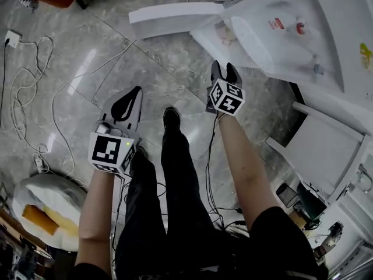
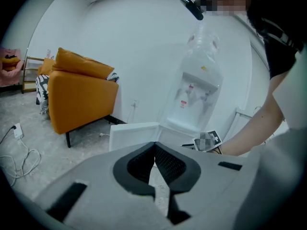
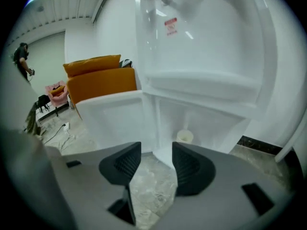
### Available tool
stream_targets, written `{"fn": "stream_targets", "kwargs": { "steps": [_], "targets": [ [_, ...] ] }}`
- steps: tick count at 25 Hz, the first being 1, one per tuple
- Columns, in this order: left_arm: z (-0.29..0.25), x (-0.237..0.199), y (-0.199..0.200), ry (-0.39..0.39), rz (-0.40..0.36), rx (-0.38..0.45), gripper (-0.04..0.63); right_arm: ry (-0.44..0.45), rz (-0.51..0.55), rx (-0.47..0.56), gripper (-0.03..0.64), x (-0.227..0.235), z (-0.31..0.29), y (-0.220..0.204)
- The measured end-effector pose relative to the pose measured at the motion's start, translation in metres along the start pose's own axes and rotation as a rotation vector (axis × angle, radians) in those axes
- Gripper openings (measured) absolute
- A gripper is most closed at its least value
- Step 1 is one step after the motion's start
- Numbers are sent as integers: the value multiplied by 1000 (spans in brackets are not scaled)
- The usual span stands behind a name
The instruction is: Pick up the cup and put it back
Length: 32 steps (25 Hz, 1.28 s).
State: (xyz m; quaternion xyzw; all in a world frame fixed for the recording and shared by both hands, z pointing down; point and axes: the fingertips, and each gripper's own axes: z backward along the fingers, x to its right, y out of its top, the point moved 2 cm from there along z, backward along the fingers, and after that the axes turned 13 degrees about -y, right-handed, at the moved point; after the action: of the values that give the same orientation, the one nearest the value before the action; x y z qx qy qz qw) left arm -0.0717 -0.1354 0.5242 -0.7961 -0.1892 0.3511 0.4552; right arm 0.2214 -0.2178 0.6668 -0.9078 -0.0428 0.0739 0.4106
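A small pale cup [image 3: 184,137] stands inside the open lower compartment of the white water dispenser [image 3: 206,42]. In the head view the cup [image 1: 225,34] shows as a beige spot in that compartment. My right gripper [image 3: 157,152] is open with nothing between its jaws, and it points at the compartment a short way in front of the cup. From above, the right gripper [image 1: 225,69] hangs just before the dispenser's base. My left gripper [image 1: 135,92] is lower and to the left over the floor. Its jaws [image 2: 154,145] are shut on nothing.
The compartment's white door [image 1: 175,13] swings open to the left. An orange sofa [image 2: 81,95] stands by the wall at left. Cables [image 1: 29,98] trail over the marble floor. A white frame [image 1: 326,144] stands to the right. A person [image 3: 21,56] stands far off.
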Motion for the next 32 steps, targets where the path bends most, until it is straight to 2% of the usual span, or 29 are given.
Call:
{"fn": "stream_targets", "kwargs": {
  "steps": [5,9,11,15,19,25,29,32],
  "targets": [
    [60,42,48,-16,-27,54,9,-1,-65,72,204,-13,91,49],
    [105,75,72,-49,-40,51,9,-60,-131,160,199,-3,183,83],
    [130,94,85,-67,-57,45,9,-76,-163,175,198,3,233,88],
    [167,139,111,-126,-172,24,9,-68,-160,177,183,11,316,86],
    [194,180,115,-187,-157,4,9,-46,-130,154,165,17,394,75],
    [211,214,136,-164,-105,35,9,-11,-139,193,136,26,470,95],
    [226,249,151,-164,-163,68,9,30,-155,267,62,30,512,116],
    [239,285,151,-197,-197,75,9,42,-136,328,30,40,545,125]
  ]
}}
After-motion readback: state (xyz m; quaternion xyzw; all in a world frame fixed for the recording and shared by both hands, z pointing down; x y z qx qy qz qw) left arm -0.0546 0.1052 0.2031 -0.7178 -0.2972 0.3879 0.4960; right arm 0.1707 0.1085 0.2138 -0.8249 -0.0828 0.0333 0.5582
